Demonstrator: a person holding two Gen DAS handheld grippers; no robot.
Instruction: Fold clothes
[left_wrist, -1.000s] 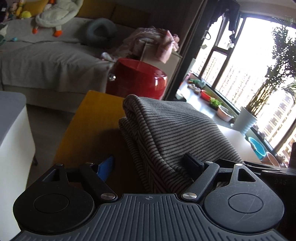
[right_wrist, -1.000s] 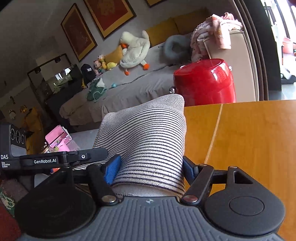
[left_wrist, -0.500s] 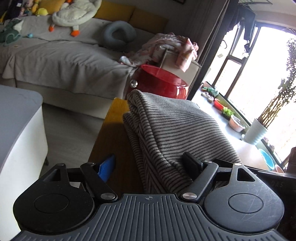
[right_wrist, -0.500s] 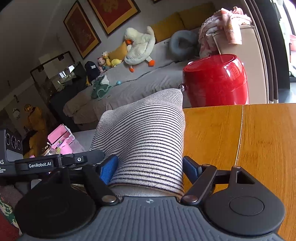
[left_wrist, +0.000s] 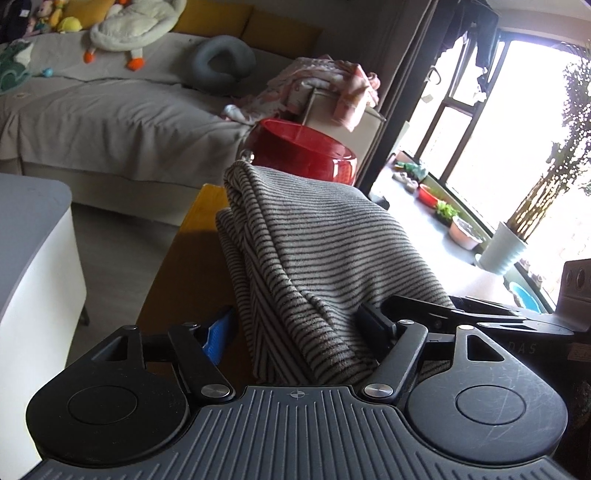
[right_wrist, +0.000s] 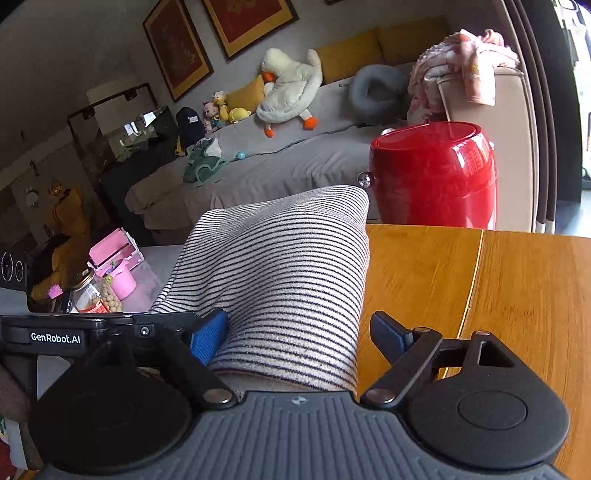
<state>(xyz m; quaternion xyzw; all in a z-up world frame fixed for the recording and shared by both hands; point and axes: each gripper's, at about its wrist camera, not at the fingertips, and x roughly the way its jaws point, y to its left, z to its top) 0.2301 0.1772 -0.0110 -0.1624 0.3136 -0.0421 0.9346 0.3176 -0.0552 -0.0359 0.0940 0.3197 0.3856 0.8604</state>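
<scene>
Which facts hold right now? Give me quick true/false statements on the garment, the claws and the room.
1. The striped garment runs between the fingers of the left claw and the right claw. True.
2. The red bin stands on the table. False: it stands beyond the table's far edge.
3. A plush duck lies on the sofa. True.
4. The table is white. False: it is orange wood.

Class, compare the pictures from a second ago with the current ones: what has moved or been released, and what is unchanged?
The right hand-held gripper has opened: its right finger now stands clear of the striped garment. Both views have crept toward the red bin. Unchanged: the left hand-held gripper has the folded cloth between its fingers, over the wooden table.
</scene>
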